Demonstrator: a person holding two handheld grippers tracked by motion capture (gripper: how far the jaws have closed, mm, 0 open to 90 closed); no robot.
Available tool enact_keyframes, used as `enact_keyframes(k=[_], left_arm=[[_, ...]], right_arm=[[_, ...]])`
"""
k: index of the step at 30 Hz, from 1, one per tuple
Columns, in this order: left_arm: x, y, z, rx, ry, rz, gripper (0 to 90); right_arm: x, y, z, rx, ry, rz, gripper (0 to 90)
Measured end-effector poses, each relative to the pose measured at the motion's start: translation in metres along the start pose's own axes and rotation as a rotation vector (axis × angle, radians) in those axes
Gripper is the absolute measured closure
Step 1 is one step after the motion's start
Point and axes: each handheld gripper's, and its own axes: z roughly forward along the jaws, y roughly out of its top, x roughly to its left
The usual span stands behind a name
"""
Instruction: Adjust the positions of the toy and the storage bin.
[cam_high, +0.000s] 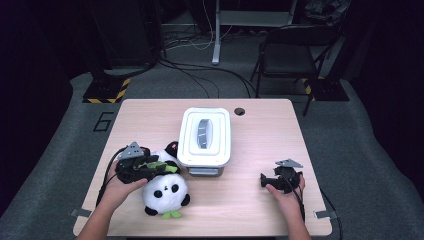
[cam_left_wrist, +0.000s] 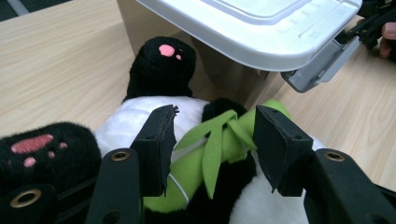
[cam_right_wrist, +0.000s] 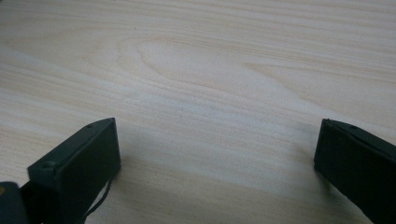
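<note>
Left gripper view: the left tongs (cam_left_wrist: 212, 140) stand half-open around the plush black-and-white panda's (cam_left_wrist: 154, 116) green felt bamboo (cam_left_wrist: 210, 149); closing there may pinch only leaf and slip. The right tongs (cam_right_wrist: 215, 158) gape empty.

- Panda plush (cam_high: 165, 192): upper body hidden beneath the left gripper (cam_high: 159, 167) in the high view; head cut off by the bottom edge in the left gripper view.
- White lidded box (cam_left_wrist: 261, 28): cut off by the top edge.
- Contact between jaws and green bamboo piece (cam_left_wrist: 205, 154): cannot tell.

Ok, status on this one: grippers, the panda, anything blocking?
Left gripper open around panda's green bamboo, pads not pressing. Right gripper open over bare table. Lidded white box close beside panda.
</note>
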Motion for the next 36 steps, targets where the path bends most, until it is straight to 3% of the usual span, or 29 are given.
enact_keyframes(k=[5, 14, 18, 25, 31, 36], left_arm=[[0.001, -0.003, 0.002, -0.006, 0.001, -0.008, 48.7], [0.004, -0.010, 0.004, 0.002, -0.018, 0.024, 49.1], [0.003, -0.012, 0.006, 0.022, -0.007, 0.069, 49.1], [0.004, -0.017, 0.010, 0.024, 0.002, 0.069, 50.4], [0.003, -0.019, 0.012, 0.028, 0.006, 0.069, 55.3], [-0.001, -0.019, 0.009, 0.006, 0.030, 0.087, 67.7]], right_arm=[[0.000, 0.000, 0.000, 0.000, 0.000, 0.000, 0.0], [0.000, 0.000, 0.000, 0.000, 0.000, -0.001, 0.0], [0.000, 0.000, 0.000, 0.000, 0.000, 0.000, 0.0], [0.000, 0.000, 0.000, 0.000, 0.000, 0.000, 0.0], [0.000, 0.000, 0.000, 0.000, 0.000, -0.001, 0.0], [0.000, 0.000, 0.000, 0.000, 0.001, -0.001, 0.0]])
